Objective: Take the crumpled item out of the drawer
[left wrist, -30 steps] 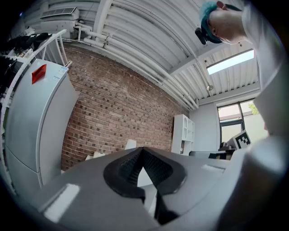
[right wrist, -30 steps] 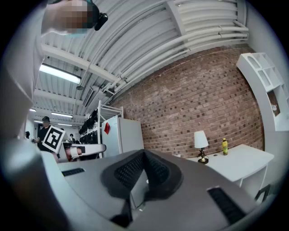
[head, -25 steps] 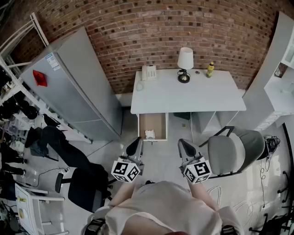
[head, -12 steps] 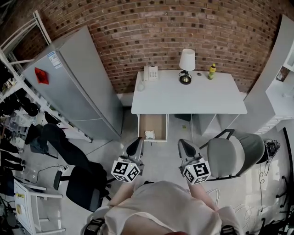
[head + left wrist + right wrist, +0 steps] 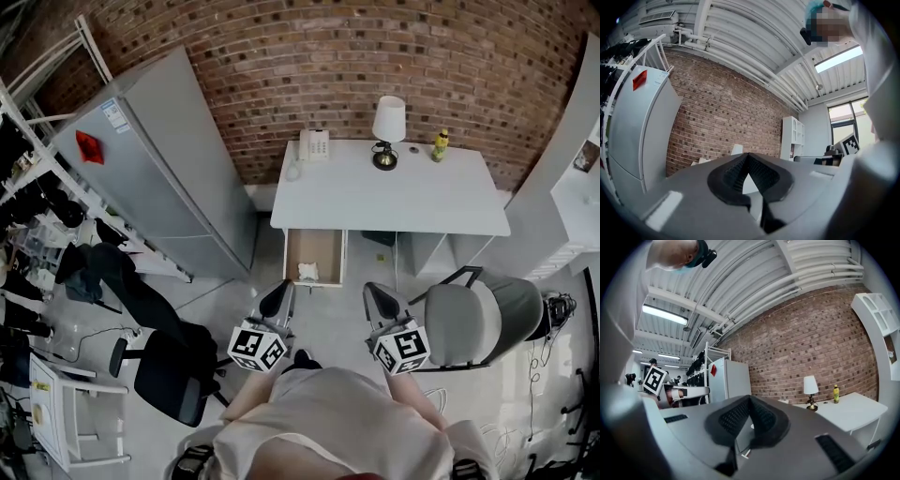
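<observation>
Pressing together at their tips, the ribbed pads [image 5: 735, 172] of the left gripper [image 5: 278, 298] are seen closed with nothing between them, and the jaws of the right gripper [image 5: 378, 300] are likewise closed on nothing. Both grippers are held side by side above the floor [image 5: 323, 319], aimed toward the open drawer [image 5: 314, 244] just ahead of them. The crumpled item [image 5: 307, 272], a small white lump, is found inside that drawer at its front end, slightly left of centre and close to the front panel. It is too small for a long axis or a facing to be made out, while the drawer's own length runs from the desk toward the person. The drawer is pulled out from under the left part of a white desk [image 5: 403, 202], on which a telephone [image 5: 315, 145], a lamp [image 5: 388, 129] and a yellow bottle [image 5: 439, 143] are lined along the brick wall [image 5: 375, 47]. A grey chair [image 5: 478, 323] is placed just right of the right gripper, a black chair [image 5: 169, 375] at lower left, and a tall grey fridge [image 5: 159, 178] left of the desk.
</observation>
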A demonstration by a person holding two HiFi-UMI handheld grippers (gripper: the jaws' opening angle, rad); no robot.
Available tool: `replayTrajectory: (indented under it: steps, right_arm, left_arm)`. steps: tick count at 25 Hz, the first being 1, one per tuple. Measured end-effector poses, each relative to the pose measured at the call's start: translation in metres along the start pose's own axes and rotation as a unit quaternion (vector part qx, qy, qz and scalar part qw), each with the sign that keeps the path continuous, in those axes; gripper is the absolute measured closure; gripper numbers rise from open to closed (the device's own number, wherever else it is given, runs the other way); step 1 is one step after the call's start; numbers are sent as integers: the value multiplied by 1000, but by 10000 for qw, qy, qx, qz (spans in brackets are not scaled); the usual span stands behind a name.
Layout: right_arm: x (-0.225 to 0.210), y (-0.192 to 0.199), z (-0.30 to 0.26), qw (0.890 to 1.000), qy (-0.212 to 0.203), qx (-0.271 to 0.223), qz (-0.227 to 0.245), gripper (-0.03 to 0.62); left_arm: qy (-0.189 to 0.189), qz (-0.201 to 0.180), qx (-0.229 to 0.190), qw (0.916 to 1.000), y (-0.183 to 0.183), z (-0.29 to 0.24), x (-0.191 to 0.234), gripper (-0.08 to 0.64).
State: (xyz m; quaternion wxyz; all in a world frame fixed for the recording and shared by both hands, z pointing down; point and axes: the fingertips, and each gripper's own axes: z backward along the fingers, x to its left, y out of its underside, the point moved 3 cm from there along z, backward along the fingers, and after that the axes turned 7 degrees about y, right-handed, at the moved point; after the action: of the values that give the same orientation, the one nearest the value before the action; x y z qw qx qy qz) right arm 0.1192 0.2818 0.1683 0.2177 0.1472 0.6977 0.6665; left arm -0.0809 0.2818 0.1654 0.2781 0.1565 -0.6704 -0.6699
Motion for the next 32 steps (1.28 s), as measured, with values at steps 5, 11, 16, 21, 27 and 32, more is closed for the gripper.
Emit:
replayTrajectory:
  steps: [5, 11, 16, 21, 27, 32]
  right_arm:
    - [-2, 3, -21, 9999, -22, 19, 107, 604]
    - [-11, 8, -71, 9996, 154, 100, 200, 604]
    - [-20, 8, -133, 9991, 298, 89, 293, 604]
    - [-27, 3, -197, 9975, 602, 45, 377, 604]
    - [-31, 3, -249, 9955, 902, 71, 294, 604]
    - [-44, 1, -264, 9947, 989, 72, 260, 604]
  left_arm:
    - [-4, 63, 1, 10000, 6, -12, 22, 551]
    - [109, 213, -88, 9997, 9, -47, 74, 551]
    - [247, 213, -32, 9995, 6, -89, 135, 551]
    - [513, 213, 27, 9985, -4, -125, 199, 550]
    - [629, 175, 35, 9979, -11, -151, 254, 551]
    - [635, 282, 44, 9976, -6, -169, 263, 551]
